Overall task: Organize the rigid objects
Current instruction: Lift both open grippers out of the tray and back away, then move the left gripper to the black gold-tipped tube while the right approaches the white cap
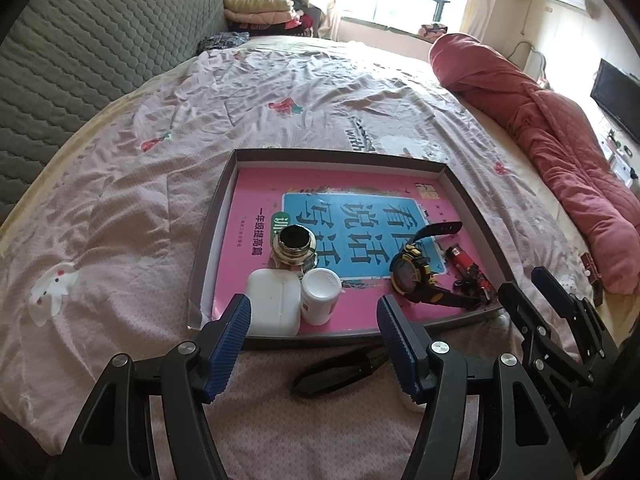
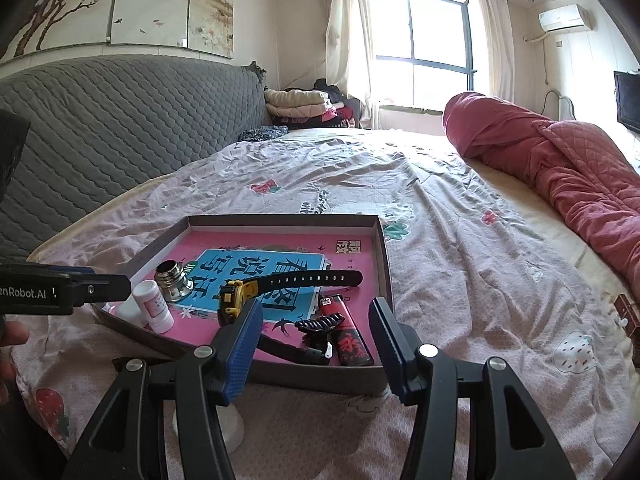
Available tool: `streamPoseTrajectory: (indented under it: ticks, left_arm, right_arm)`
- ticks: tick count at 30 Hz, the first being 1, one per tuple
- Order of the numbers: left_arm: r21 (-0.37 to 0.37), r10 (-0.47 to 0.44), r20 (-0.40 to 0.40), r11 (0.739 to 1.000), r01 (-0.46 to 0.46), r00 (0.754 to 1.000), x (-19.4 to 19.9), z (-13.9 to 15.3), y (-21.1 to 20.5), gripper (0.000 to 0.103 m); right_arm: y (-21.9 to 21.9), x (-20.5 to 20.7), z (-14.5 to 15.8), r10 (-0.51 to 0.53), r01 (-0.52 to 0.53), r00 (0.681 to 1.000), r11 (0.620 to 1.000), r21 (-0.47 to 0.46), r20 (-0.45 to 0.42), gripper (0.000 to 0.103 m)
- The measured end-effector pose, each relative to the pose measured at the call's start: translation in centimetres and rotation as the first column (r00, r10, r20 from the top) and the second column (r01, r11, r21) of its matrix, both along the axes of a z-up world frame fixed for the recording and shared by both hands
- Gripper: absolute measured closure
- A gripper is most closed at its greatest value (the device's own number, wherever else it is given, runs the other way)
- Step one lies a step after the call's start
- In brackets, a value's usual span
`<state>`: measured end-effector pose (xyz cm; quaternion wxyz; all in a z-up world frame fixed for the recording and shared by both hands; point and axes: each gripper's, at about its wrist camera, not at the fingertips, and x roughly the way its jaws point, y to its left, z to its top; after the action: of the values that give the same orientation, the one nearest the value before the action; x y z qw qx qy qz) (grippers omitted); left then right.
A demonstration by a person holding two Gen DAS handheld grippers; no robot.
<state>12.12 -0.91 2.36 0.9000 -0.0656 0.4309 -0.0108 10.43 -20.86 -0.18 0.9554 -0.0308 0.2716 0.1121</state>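
both claws stood apart and empty, the left claw (image 1: 314, 322) above the white case (image 1: 274, 304) and small bottle (image 1: 320, 295), the right claw (image 2: 316, 330) over the watch (image 2: 256, 296) and lighter (image 2: 348, 334). all lay in the tray (image 1: 216, 220) on the bed (image 1: 120, 208); seemingly sorting was nearly done, with a black item (image 1: 340, 368) outside needing pickup. a window (image 2: 420, 52) lit the bedroom.

The left claw (image 1: 314, 322) hangs open over the tray's (image 1: 474, 208) near edge. Inside lie a white case (image 1: 274, 300), a white bottle (image 1: 320, 294), a watch (image 1: 412, 272) and a lighter (image 1: 460, 258).
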Motion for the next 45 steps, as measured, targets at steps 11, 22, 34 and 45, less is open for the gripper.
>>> streamPoseTrajectory:
  ticks: [11, 22, 34, 45]
  left_arm:
    - [0.003, -0.019, 0.021, 1.000, 0.019, 1.000, -1.9, 1.6, -0.2, 0.036]
    - [0.004, -0.013, 0.030, 1.000, 0.013, 0.999, -3.5, 2.6, 0.7, 0.035]
    - [0.022, -0.052, 0.018, 0.998, 0.052, 0.998, -5.4, 2.3, 0.8, 0.035]
    - [0.051, -0.096, -0.022, 0.994, 0.097, 0.995, -6.5, 0.0, 0.7, 0.035]
  right_arm:
    - [0.8, -2.6, 0.9, 0.019, -0.019, 1.000, 1.000, -0.007, 0.007, 0.048]
    - [1.9, -5.0, 1.3, 0.057, -0.057, 0.998, 0.998, -0.015, -0.010, 0.048]
    - [3.7, -7.0, 1.2, 0.109, -0.111, 0.993, 0.993, -0.038, -0.039, 0.048]
    - [4.2, -7.8, 0.5, 0.100, -0.104, 0.990, 0.994, -0.030, -0.097, 0.048]
